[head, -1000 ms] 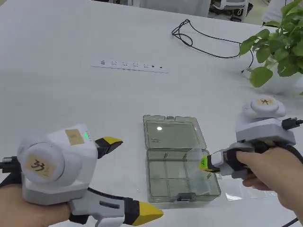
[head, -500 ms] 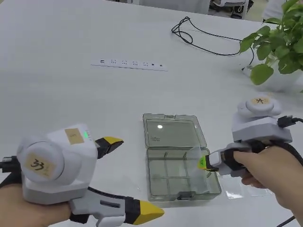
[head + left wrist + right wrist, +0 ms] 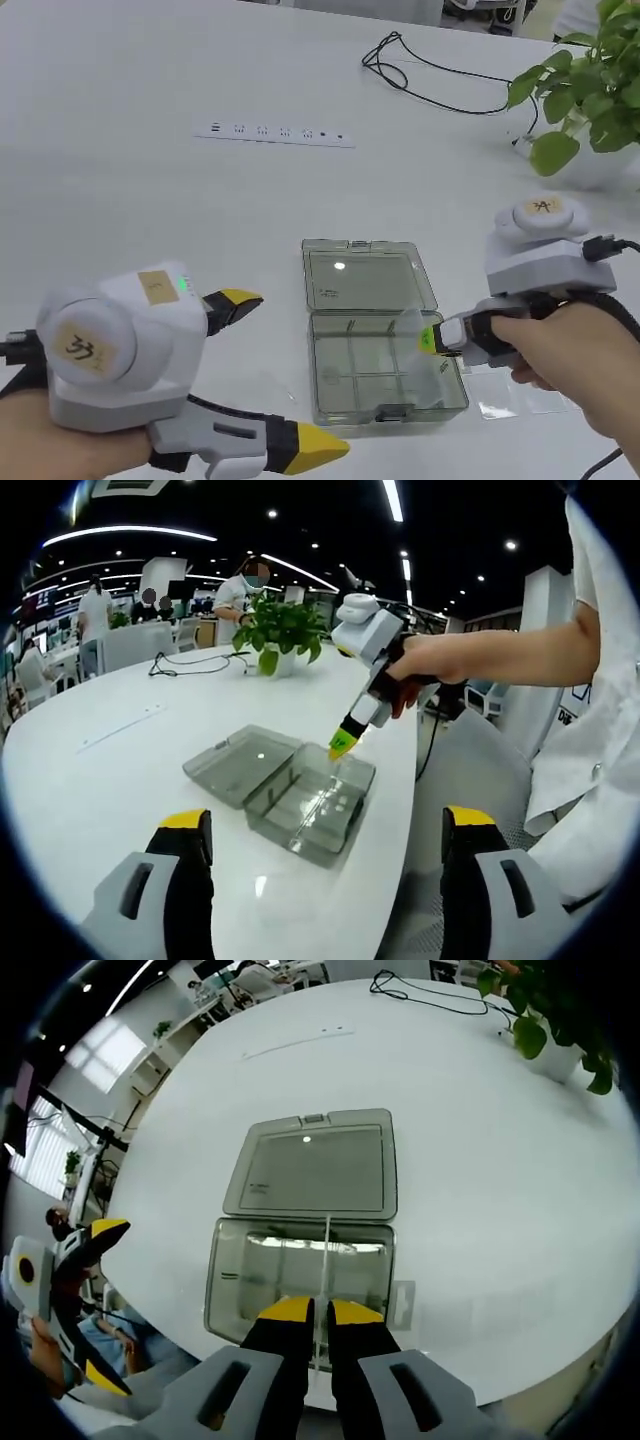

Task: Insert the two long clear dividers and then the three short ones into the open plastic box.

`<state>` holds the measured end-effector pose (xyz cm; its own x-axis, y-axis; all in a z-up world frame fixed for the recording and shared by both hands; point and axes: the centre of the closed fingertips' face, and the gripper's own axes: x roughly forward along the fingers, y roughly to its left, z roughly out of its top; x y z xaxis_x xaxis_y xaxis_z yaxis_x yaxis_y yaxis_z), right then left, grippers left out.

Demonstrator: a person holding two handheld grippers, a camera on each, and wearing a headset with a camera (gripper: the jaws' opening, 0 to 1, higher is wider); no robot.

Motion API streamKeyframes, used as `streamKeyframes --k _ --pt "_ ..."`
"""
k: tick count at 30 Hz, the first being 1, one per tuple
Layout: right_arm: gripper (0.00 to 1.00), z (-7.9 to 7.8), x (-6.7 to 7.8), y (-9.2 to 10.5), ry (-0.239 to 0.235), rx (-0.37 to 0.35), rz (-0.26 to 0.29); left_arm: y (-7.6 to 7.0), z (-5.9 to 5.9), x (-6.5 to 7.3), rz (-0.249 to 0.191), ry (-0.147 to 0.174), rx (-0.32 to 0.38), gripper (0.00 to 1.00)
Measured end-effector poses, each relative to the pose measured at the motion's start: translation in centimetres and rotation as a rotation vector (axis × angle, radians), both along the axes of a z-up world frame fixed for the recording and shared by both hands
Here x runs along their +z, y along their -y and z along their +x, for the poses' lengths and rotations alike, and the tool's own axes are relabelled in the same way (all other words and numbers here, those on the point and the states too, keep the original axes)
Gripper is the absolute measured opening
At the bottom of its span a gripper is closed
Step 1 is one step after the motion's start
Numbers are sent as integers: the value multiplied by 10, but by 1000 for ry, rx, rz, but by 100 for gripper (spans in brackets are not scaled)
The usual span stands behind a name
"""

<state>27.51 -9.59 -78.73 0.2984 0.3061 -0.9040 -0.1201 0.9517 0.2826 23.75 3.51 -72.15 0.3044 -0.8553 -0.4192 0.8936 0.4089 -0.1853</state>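
The open smoky plastic box (image 3: 350, 345) lies near the table's front edge with its lid (image 3: 365, 275) folded back flat. Some clear dividers stand in its tray as a grid. My right gripper (image 3: 428, 341) is shut on a clear divider (image 3: 425, 365) and holds it upright over the tray's right side. In the right gripper view that divider (image 3: 325, 1278) shows edge-on between the shut jaws, above the box (image 3: 300, 1260). My left gripper (image 3: 280, 375) stands open to the left of the box, holding nothing. In the left gripper view the box (image 3: 290, 790) lies ahead of the left gripper (image 3: 325, 825), with the right gripper (image 3: 345, 742) above it.
Loose clear dividers (image 3: 515, 408) lie on the table right of the box. A white power strip (image 3: 275, 135) and a black cable (image 3: 440, 80) lie farther back. A potted plant (image 3: 585, 90) stands at the back right. People sit at distant desks.
My right gripper has eased slightly left and up over the tray with the divider in it. The left gripper has stayed in place.
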Motion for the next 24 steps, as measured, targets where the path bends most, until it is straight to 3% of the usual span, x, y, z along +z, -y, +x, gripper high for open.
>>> streamKeyframes --k 24 --pt "7 2 -5 -5 7 26 28 0 -1 0 3 -5 1 97"
